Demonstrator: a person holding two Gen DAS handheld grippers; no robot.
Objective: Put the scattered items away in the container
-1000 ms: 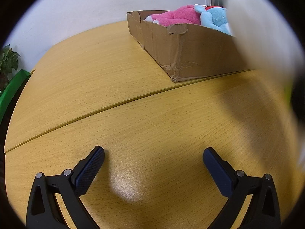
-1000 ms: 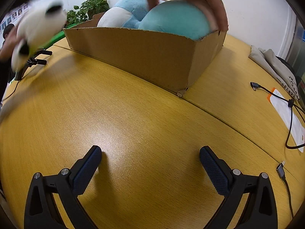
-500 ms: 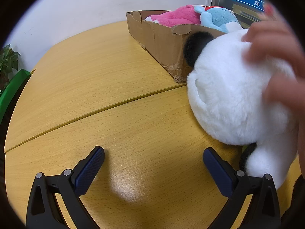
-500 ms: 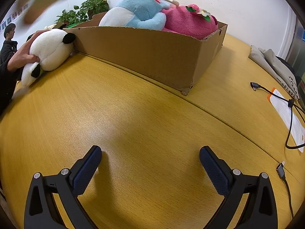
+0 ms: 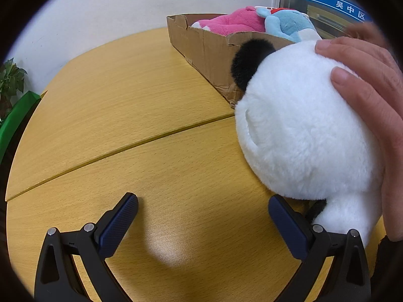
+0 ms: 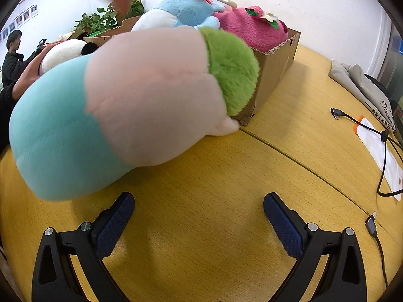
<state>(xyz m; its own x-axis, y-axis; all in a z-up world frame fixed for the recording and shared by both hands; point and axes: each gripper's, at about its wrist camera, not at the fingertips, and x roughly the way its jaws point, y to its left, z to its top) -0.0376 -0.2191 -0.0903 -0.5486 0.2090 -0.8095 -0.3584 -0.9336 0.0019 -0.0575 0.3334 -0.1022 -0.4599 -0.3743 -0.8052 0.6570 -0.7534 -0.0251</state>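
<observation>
Both tools, the left tool (image 5: 202, 220) and right tool (image 6: 199, 216), are gaping wide over the desk (image 5: 121, 115); a hand (image 5: 365, 95) is pressing the panda plush (image 5: 302, 136) at right, beside the cardboard box (image 5: 209, 58); a pastel plush (image 6: 126, 105) is lying at centre-left.

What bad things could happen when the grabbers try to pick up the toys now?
A bare hand rests on the panda plush beside the open left gripper; closing now might pinch fingers. The cardboard box already looks heaped, so another toy may roll off. The open right gripper could snag the cable nearby.
</observation>
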